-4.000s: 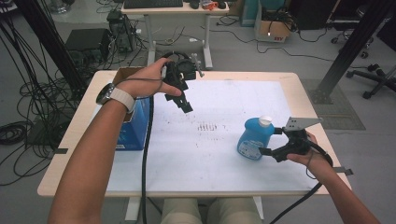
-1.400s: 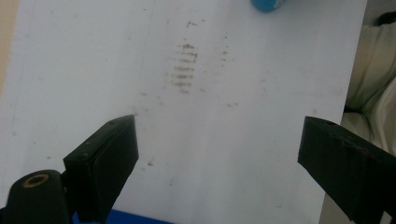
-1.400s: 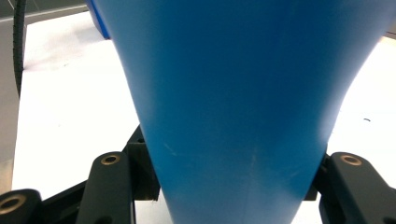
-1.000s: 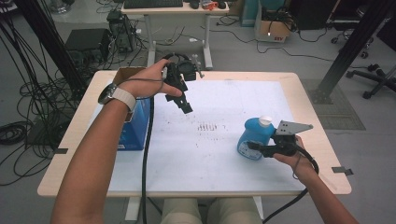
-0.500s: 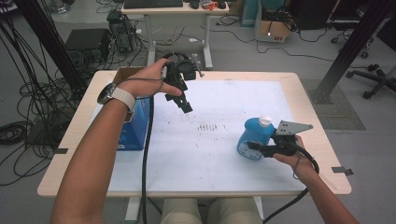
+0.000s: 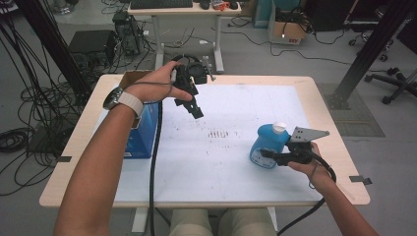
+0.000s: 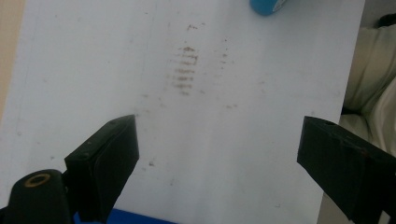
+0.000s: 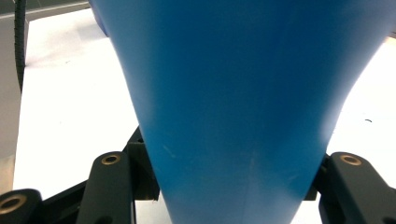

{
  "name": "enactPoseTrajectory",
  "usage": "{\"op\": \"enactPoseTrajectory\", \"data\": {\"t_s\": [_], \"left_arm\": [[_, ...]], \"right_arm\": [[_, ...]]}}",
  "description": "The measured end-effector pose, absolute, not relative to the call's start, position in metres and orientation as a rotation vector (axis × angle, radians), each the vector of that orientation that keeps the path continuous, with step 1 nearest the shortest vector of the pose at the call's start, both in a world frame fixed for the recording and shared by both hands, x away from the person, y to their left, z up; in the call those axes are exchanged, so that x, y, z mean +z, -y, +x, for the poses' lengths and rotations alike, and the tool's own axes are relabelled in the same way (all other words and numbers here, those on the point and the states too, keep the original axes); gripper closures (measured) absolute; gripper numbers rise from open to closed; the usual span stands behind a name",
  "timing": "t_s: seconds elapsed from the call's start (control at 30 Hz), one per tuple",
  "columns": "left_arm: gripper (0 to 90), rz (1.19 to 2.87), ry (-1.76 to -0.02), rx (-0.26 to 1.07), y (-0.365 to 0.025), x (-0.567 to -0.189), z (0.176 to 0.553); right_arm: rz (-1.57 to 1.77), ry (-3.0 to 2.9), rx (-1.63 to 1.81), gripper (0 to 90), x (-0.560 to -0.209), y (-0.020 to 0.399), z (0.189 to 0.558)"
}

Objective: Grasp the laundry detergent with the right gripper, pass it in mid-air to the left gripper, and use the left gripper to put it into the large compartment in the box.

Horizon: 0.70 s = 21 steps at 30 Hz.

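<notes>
Blue bottle [image 6: 267, 146] upright near the right edge of the white table [image 6: 221, 172], white cap up, long axis vertical, right gripper [image 6: 268, 155] clamped on its body, the right gripper view shows jaws pressing both blue flanks, left gripper [image 6: 196, 112] raised over the far left side, the left gripper view shows its jaws wide apart and empty above brown smudges [image 7: 186, 70].

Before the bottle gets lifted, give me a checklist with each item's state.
1. Right claw closed on the blue bottle: ok, jaws press both sides in the right gripper view.
2. Bottle upright on the white mat: ok.
3. White cap on: ok; whether it is tight, cannot tell.
4. Left claw open, holding nothing: ok.
5. Left claw apart from the bottle: ok, raised at the far side.
6. Blue box away from the bottle: ok, at the left edge.
</notes>
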<state>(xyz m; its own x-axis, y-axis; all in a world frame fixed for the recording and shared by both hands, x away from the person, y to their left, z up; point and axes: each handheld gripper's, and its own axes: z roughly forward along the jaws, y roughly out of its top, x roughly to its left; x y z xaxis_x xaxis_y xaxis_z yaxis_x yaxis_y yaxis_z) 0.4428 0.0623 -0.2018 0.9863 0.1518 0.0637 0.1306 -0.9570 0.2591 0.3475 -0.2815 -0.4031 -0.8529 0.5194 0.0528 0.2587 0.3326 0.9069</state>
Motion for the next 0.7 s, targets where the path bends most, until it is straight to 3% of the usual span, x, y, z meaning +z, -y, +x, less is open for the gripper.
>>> {"op": "enactPoseTrajectory", "data": {"t_s": [0.7], "left_arm": [[13.2,2.877,-0.218,0.121,-0.0627,-0.2003,0.4422]], "right_arm": [[0.702,-2.354,1.530,42.3,-0.4032,0.2814,0.3477]]}}
